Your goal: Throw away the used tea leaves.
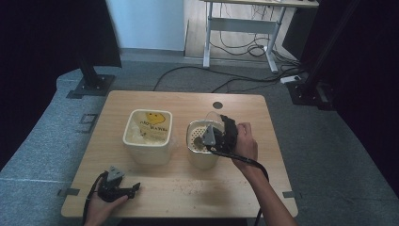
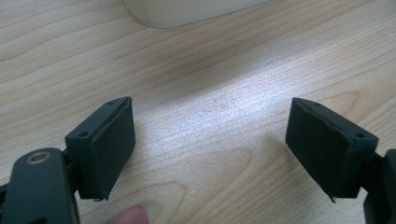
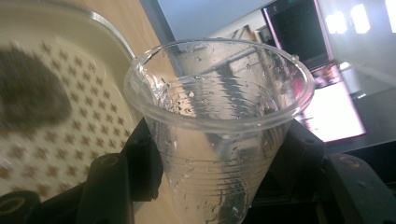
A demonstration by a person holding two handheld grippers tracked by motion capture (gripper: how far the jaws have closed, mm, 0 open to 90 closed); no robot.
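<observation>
My right gripper is shut on a clear plastic cup, wet inside, tilted over a cream container with a perforated strainer top. A dark clump lies on the strainer. The cup hangs just above that container's far rim. A second cream bin with a yellow-printed bag inside stands to its left. My left gripper rests low at the table's front left, jaws wide open with nothing between them; its pads hover over bare wood.
The wooden table has small dark crumbs scattered near the front middle. A round cable hole sits at the back. Behind the table are a desk frame and cables on the floor. Black stands flank both sides.
</observation>
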